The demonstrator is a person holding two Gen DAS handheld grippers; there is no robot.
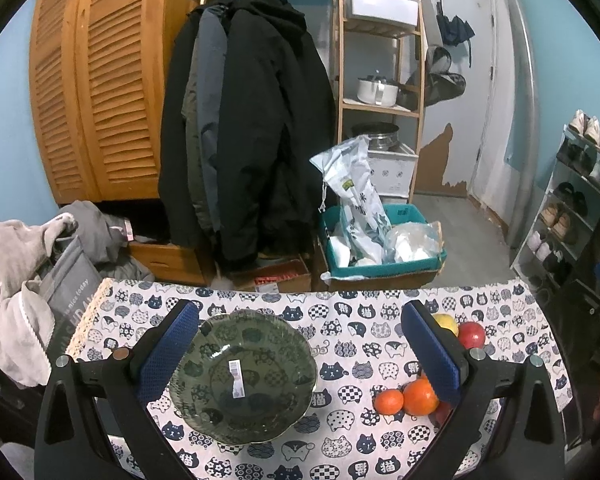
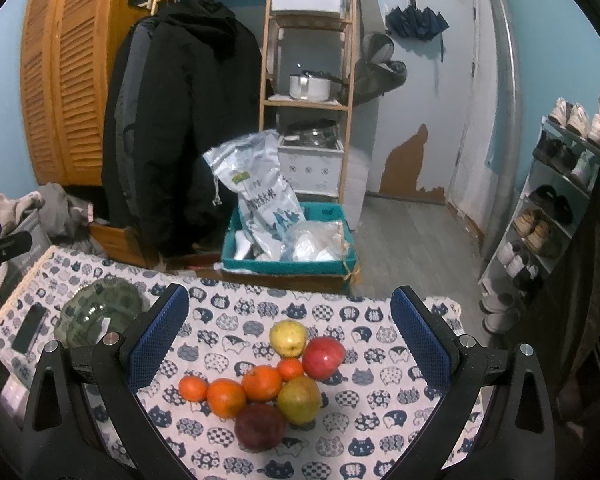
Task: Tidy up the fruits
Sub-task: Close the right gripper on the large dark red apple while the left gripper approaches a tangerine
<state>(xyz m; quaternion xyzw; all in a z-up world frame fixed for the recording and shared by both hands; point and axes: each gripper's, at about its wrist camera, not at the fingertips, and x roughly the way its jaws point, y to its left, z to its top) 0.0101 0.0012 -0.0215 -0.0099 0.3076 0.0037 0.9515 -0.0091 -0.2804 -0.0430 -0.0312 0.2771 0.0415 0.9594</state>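
Cat-print woven tablecloth (image 2: 380, 360), scalloped green glass bowl (image 1: 242, 376), round glossy fruits (image 2: 260, 384) clustered, left gripper (image 1: 300, 344) spread, right gripper (image 2: 290, 340) spread.

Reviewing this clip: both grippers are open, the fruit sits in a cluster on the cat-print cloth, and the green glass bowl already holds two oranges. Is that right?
Not quite. The green glass bowl is empty; the left wrist view shows only a sticker inside it. The rest holds: the left gripper and right gripper are open, and the fruit is clustered on the cat-print cloth.
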